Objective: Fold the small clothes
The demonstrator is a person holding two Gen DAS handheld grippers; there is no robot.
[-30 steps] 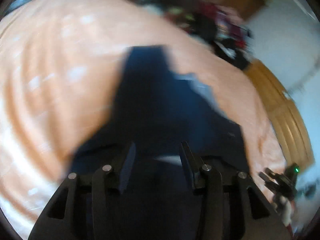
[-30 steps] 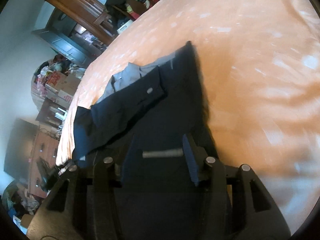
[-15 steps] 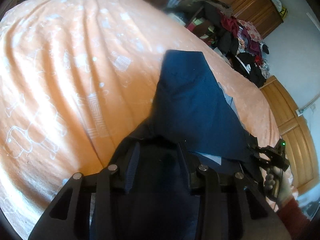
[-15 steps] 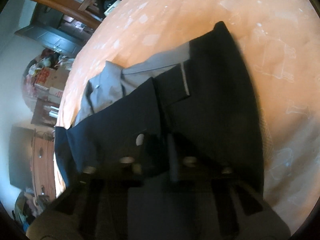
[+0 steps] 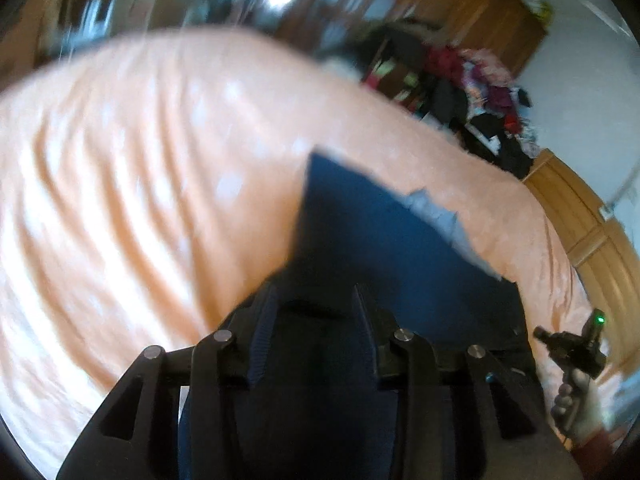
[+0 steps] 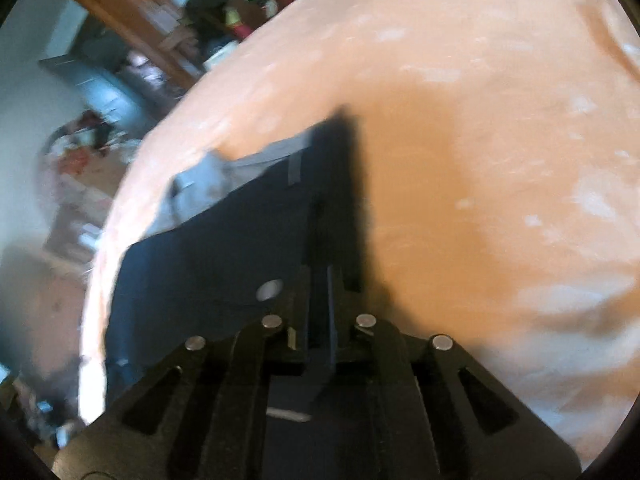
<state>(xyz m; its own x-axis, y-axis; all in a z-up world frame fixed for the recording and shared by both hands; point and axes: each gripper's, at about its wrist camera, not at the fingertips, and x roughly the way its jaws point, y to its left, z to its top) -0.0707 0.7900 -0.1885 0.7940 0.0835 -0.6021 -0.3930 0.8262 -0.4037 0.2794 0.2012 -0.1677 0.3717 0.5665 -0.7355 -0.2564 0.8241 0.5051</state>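
Two grippers work over one dark navy-blue fabric garment [image 5: 384, 248] with a pale grey lining, spread on a wrinkled peach-orange bedsheet [image 5: 140, 184] printed with faint white marks.

In the left wrist view, which is blurred by motion, the left gripper [image 5: 316, 320] has its two black fingers [image 5: 262, 334] spread well apart, and the navy cloth fills the space between and beneath them; whether the pads actually press the fabric cannot be told. The garment runs away from the gripper to a pointed corner on the sheet, with a strip of grey lining showing along its right edge. At the lower right a hand [image 5: 576, 408] with a dark red cuff grips the handle of the right gripper [image 5: 570, 346], which carries a small green light. Beyond the bed stand a heap of dark and red clothes [image 5: 468, 92] and brown wooden wardrobes [image 5: 592, 216].

In the right wrist view the right gripper [image 6: 320, 320] has its fingers drawn close together, pinching a fold of the navy garment [image 6: 224, 240] between them. The cloth lies flat to the left, a round silver button [image 6: 270, 290] near the left finger and grey lining bunched at its far left edge. The peach sheet [image 6: 500, 160] fills the right side. A cluttered wooden cabinet [image 6: 132, 12] stands behind.
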